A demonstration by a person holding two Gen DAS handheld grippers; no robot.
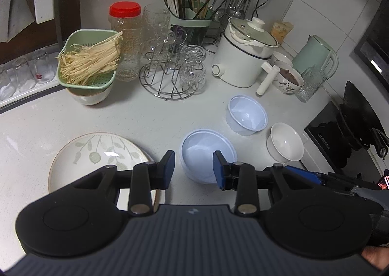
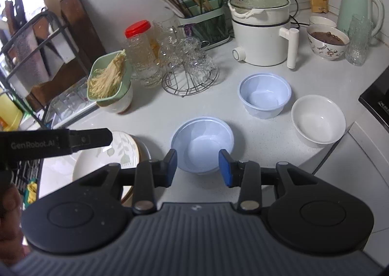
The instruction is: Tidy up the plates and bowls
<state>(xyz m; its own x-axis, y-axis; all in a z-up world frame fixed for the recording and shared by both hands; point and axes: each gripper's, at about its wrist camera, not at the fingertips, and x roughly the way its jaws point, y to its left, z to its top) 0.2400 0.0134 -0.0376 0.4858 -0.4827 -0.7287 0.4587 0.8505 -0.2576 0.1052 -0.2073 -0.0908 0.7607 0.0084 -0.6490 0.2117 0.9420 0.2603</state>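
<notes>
Both the left gripper (image 1: 193, 169) and the right gripper (image 2: 198, 167) hover released, jaws parted and gripping nothing, above the nearest pale blue plastic bowls (image 2: 202, 144), which look like two nested. Beside them lies the leaf-patterned ceramic plate (image 1: 97, 154). Farther off stand a deeper translucent blue plastic bowl (image 2: 265, 96) and a white ceramic bowl (image 2: 318, 120). Pinching only one thin rim could separate the nested pair or let it slip; a wide swing could strike the wire rack of glasses (image 2: 190, 74).

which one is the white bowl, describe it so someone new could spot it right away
Start at the white cooker at the back of the counter and come forward past the deep blue tub. The white bowl sits just right of that tub, near the counter's edge. It is the only opaque, glossy white one; its neighbours are pale blue plastic.
</notes>
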